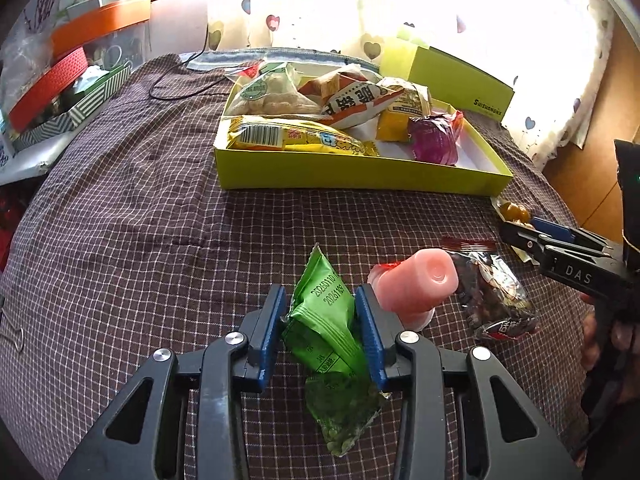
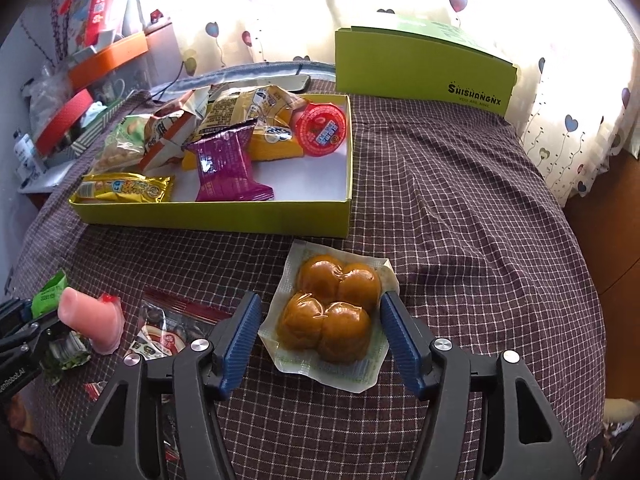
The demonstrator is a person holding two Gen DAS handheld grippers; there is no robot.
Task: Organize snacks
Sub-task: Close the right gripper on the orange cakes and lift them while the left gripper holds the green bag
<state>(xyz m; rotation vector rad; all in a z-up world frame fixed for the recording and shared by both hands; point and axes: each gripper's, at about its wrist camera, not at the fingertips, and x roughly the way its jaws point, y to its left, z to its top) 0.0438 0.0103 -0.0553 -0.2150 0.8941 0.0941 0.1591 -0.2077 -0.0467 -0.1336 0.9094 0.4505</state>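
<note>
Fingers of left gripper pinching green packet, lower centre: light, crinkly, slippery. Right gripper wide around yolk pack, untouched; soft, best grasped across its sides.

Checked brown-and-white cloth spread over the whole surface. Behind, pale curtain with heart prints, washed out by strong backlight. At far left, stacked orange and red storage boxes. Wood panelling at right.
</note>
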